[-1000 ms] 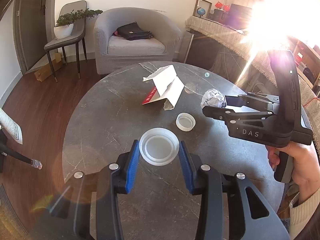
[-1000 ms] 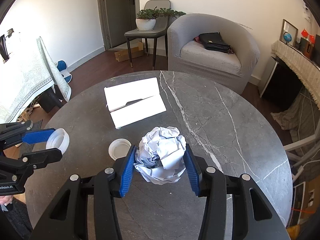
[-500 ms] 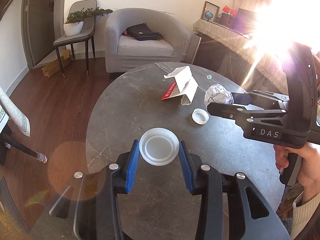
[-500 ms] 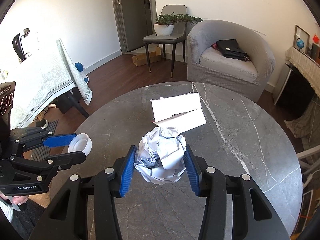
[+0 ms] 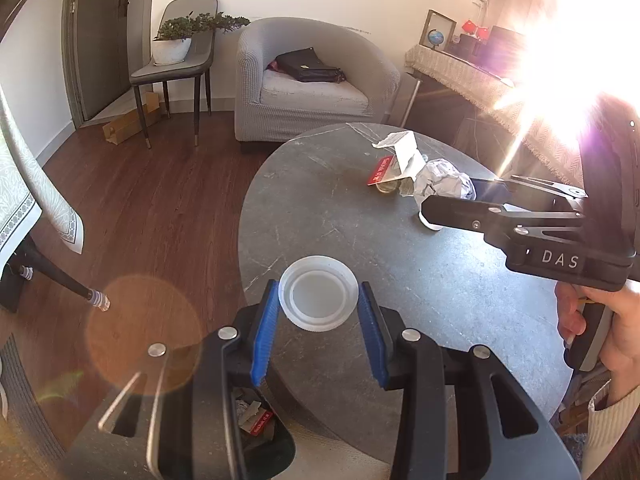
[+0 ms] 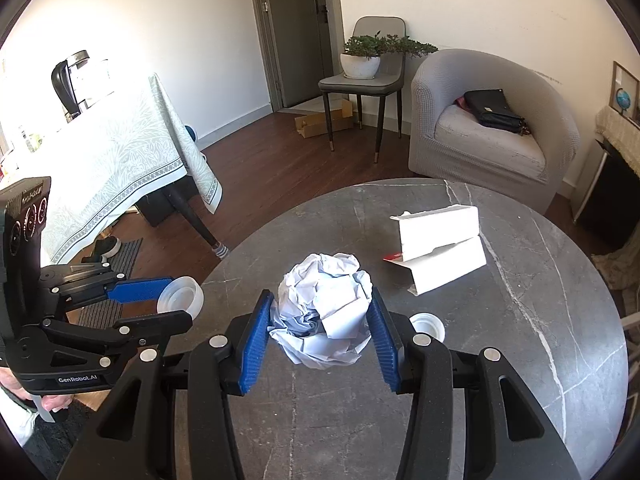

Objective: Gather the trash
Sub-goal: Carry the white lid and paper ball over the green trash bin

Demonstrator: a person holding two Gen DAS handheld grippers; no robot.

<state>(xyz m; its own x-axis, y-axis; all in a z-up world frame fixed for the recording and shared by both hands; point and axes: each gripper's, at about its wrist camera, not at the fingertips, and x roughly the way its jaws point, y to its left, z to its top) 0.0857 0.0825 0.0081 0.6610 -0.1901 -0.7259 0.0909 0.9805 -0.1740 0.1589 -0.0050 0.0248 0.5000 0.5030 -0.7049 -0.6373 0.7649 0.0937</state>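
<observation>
While each claw grips trash, left claw (image 5: 318,312) a lid (image 5: 318,294), right claw (image 6: 322,326) crumpled paper (image 6: 324,312), a bin (image 5: 260,432) sits below.

Sun glare (image 5: 568,52) washed out the upper right of the left wrist view, hiding the top of the right gripper's handle and most of the sideboard (image 5: 460,68) behind it. The small white cap (image 5: 434,225) showed only as a sliver under the right gripper's lower finger; in the right wrist view the same cap (image 6: 430,325) lay half behind a finger. The trash bin (image 5: 256,426) under the table edge was mostly covered by the left gripper's body, its contents too small to identify. The print on the folded carton's red face (image 5: 382,171) was unreadable. The person's right hand (image 5: 608,320) was cut off by the frame edge.
</observation>
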